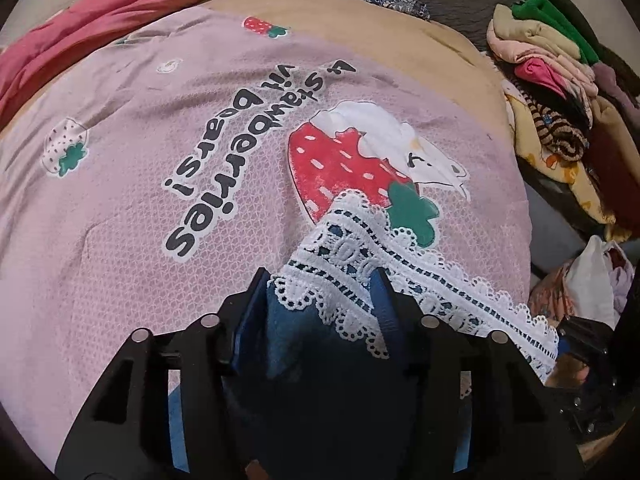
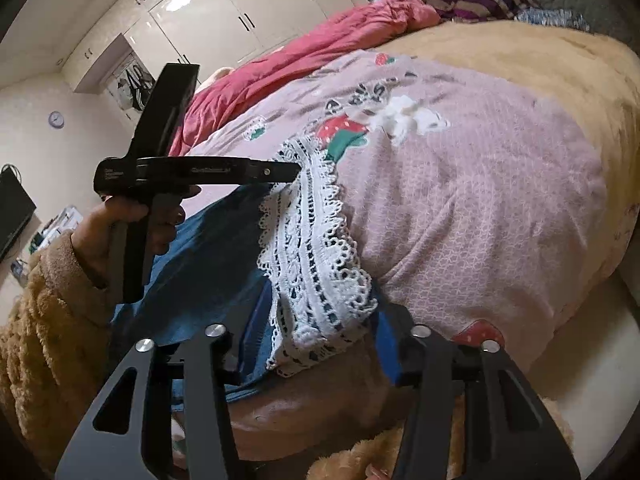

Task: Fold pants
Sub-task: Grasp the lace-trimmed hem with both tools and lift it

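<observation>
The pants are blue denim (image 1: 304, 344) with a wide white lace hem (image 1: 360, 256). They hang over a pink strawberry-print quilt (image 1: 160, 128) on the bed. My left gripper (image 1: 320, 284) is shut on the lace hem and denim at one end. My right gripper (image 2: 320, 332) is shut on the other end of the lace hem (image 2: 312, 264), with blue denim (image 2: 208, 256) trailing left. The left gripper also shows in the right wrist view (image 2: 294, 172), held by a hand in a fuzzy tan sleeve, its tips buried in the lace.
A pile of folded clothes (image 1: 560, 92) stands at the right of the bed. A red duvet (image 2: 304, 52) lies along the far side, with striped fabric (image 2: 476, 2) by the headboard. White wardrobes (image 2: 224, 12) line the wall. A tan blanket (image 2: 540, 52) lies under the quilt.
</observation>
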{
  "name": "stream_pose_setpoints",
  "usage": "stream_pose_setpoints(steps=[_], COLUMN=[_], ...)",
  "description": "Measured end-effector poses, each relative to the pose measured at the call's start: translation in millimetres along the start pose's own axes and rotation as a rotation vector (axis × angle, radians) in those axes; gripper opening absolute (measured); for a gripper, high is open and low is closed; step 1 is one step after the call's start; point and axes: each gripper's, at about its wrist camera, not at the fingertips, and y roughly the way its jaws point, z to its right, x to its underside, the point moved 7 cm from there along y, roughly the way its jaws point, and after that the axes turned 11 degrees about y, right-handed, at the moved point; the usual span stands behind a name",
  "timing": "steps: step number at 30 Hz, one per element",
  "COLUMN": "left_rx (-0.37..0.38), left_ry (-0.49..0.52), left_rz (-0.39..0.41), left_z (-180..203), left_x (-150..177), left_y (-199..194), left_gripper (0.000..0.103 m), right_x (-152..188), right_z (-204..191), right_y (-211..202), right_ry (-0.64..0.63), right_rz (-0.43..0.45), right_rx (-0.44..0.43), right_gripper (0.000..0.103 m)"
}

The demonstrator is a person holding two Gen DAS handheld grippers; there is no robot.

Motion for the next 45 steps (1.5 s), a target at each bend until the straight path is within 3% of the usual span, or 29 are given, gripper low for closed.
stream_pose_setpoints(steps=[11,14,16,20,26,36,41,45], left_rx=[-0.025,-0.033,-0.045,0.016,0.064,0.049,-0.021,-0.047], left_ry=[0.038,0.025,0.022,-0.011,-0.056,-0.193,-0.251,-0.350], left_rz=[0.011,0.022,0.033,0.098,0.185,0.286,0.264,0.245], left_z=[4.1,4.2,2.7,-0.1,-3.2,-36.4,-58.5,-75.7], left_x=[2.8,2.5,3.2,8.8,24.3,83.1,122.7,152.9], left_y=[4.6,0.1,-4.1,-23.9,-64.5,-131.9,-142.3,-147.8], left_gripper=[0.041,0.028,0.018,0.009,0.009,0.009,0.012,0.024], right_x=[4.1,4.4,3.7,3.9,8.1,36.9,69.1,104.6], right_z=[-0.2,-3.1,-7.0,-24.2,-59.1,-145.6,-184.4,-202.6], right_y=[17.5,16.1,13.1,5.2,-4.3,-5.3,18.2,42.9], right_ry=[0.031,0.019,0.006,-0.035,-0.107,-0.291,-0.394,-0.525], right_rz=[-0.049,-0.046,-0.038,-0.014,-0.004,-0.048,-0.126,-0.188], right_rx=[-0.031,-0.038,-0.042,-0.065,-0.101,-0.178,-0.191,-0.128], right_gripper=[0.041,0.031,0.031,0.029,0.029,0.029,0.029,0.029])
